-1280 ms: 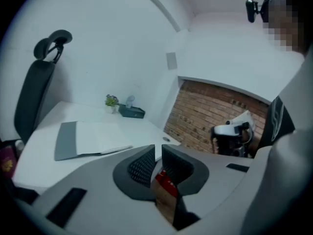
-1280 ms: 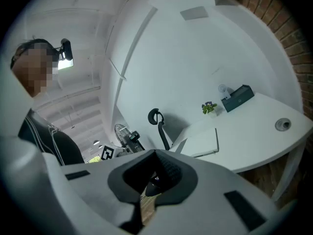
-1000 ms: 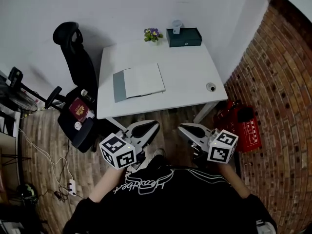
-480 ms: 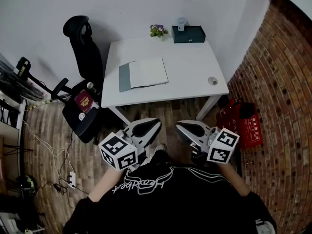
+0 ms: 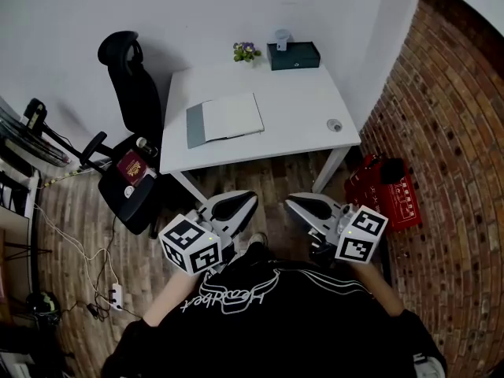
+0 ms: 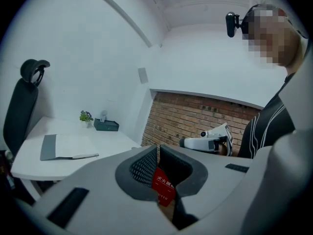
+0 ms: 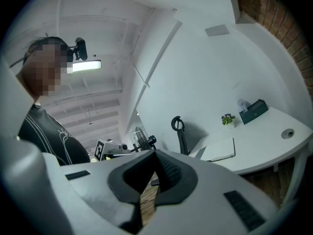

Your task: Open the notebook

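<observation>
– Notebook (image 5: 225, 120) first: where does it lie, and which way does it run?
– It lies flat on the white desk (image 5: 303, 101), in the left half, near the left edge. Its long axis runs roughly along the front edge, slightly skewed. A grey band forms the end that faces the left edge, and the rest is white. Whether that white is a cover or a page, I cannot tell.
– What room is around it?
– Bare desktop stretches to its right, as far as a small round thing (image 5: 335, 124) near the right edge. A bare strip also separates it from the front edge. At the far edge stand a plant (image 5: 246, 52) and a dark box (image 5: 294, 57), both well apart from it. A black chair (image 5: 130, 93) stands just beside the left edge, with a red booklet (image 5: 131, 166) on its seat.
– And the grippers?
– Both are held close to the person's body, over the wood floor (image 5: 276, 176), well short of the front edge. The left gripper (image 5: 246, 199) has its fingers together, with nothing between them. The right gripper (image 5: 293, 203) is likewise closed on nothing.
– Any writing?
– A red case (image 5: 387, 191) lies on the floor beyond the front right corner. It bears white print, too small to read with certainty. The left gripper view shows it behind the jaws.
</observation>
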A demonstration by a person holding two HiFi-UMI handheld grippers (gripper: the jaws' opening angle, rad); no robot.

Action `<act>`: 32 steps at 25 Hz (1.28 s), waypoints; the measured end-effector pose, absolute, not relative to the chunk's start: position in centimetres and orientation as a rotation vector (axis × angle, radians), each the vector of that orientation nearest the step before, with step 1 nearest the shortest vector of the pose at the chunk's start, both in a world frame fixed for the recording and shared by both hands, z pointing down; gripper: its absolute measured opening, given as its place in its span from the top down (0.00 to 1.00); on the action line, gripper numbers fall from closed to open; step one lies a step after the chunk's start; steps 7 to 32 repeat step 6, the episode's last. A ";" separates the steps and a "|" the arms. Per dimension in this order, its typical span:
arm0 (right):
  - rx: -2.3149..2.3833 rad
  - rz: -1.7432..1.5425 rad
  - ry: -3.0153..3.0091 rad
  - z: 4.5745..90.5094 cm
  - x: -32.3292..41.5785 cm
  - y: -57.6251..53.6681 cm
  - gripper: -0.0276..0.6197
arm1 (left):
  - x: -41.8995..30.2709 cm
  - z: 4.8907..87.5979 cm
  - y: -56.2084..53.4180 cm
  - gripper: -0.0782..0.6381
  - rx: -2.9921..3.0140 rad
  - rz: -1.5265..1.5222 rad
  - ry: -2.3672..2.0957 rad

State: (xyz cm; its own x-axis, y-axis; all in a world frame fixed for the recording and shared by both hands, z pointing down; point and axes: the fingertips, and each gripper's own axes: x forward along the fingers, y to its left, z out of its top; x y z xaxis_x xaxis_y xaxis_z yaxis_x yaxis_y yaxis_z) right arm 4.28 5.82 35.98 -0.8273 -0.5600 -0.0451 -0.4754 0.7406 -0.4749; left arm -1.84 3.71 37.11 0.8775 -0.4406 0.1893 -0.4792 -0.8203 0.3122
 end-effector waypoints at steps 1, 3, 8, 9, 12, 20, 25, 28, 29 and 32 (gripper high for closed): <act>-0.830 -0.674 2.754 35.8 4.3 5.9 0.96 | -1.8 37.1 3.8 0.83 2.695 0.156 -0.685; -0.833 -0.668 2.754 35.6 4.3 6.1 0.96 | -1.8 36.9 3.9 0.83 2.697 0.160 -0.684; -0.836 -0.659 2.756 35.4 4.4 6.4 0.96 | -1.7 36.7 4.2 0.83 2.704 0.165 -0.680; -0.836 -0.659 2.756 35.4 4.4 6.4 0.96 | -1.7 36.7 4.2 0.83 2.704 0.165 -0.680; -0.836 -0.659 2.756 35.4 4.4 6.4 0.96 | -1.7 36.7 4.2 0.83 2.704 0.165 -0.680; -0.836 -0.659 2.756 35.4 4.4 6.4 0.96 | -1.7 36.7 4.2 0.83 2.704 0.165 -0.680; -0.836 -0.659 2.756 35.4 4.4 6.4 0.96 | -1.7 36.7 4.2 0.83 2.704 0.165 -0.680; -0.836 -0.659 2.756 35.4 4.4 6.4 0.96 | -1.7 36.7 4.2 0.83 2.704 0.165 -0.680; -0.836 -0.659 2.756 35.4 4.4 6.4 0.96 | -1.7 36.7 4.2 0.83 2.704 0.165 -0.680; -0.836 -0.659 2.756 35.4 4.4 6.4 0.96 | -1.7 36.7 4.2 0.83 2.704 0.165 -0.680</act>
